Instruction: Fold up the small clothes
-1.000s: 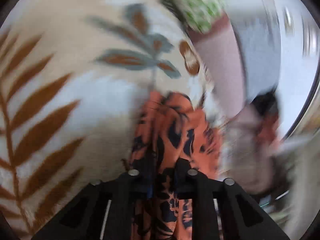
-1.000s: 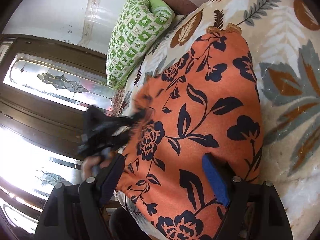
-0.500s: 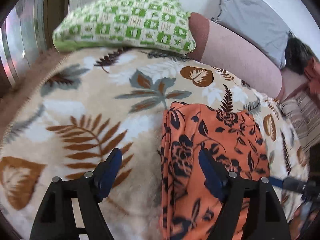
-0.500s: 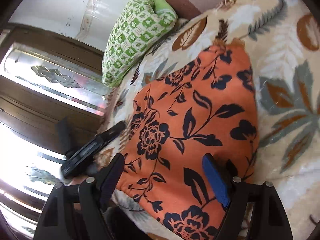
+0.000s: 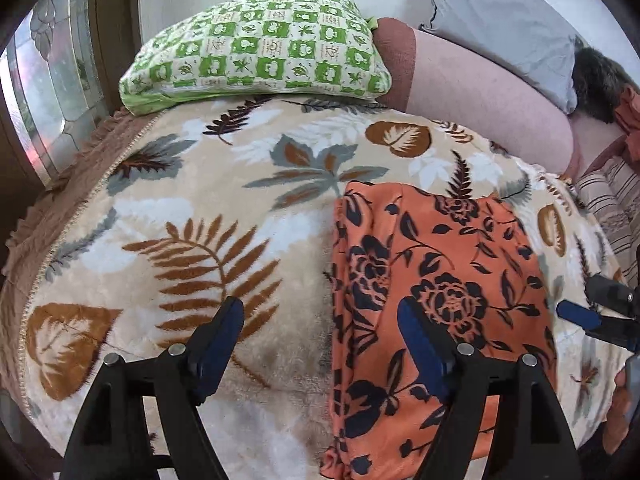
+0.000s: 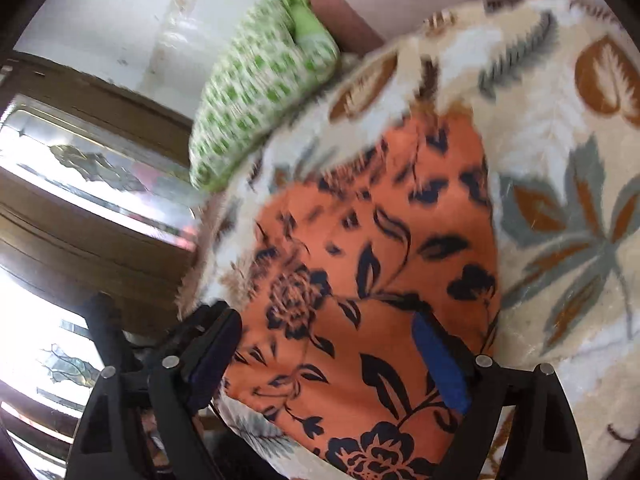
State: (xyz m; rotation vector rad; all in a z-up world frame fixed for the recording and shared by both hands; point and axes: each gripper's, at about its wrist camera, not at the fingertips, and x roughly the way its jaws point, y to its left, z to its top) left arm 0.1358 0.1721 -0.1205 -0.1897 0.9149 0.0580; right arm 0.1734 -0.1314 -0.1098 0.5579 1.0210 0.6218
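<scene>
On the blanket, at 4 o'clock from centre, the cloth lies folded into a panel; left gripper wide and empty, right gripper opening, empty; judged near done, possibly one fold left.

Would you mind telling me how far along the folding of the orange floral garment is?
Done: the orange floral garment lies folded into a neat rectangle on the leaf-print blanket. In hand: nothing; the left gripper is open above it, and the right gripper is opening, empty. Left: possibly another fold.
</scene>
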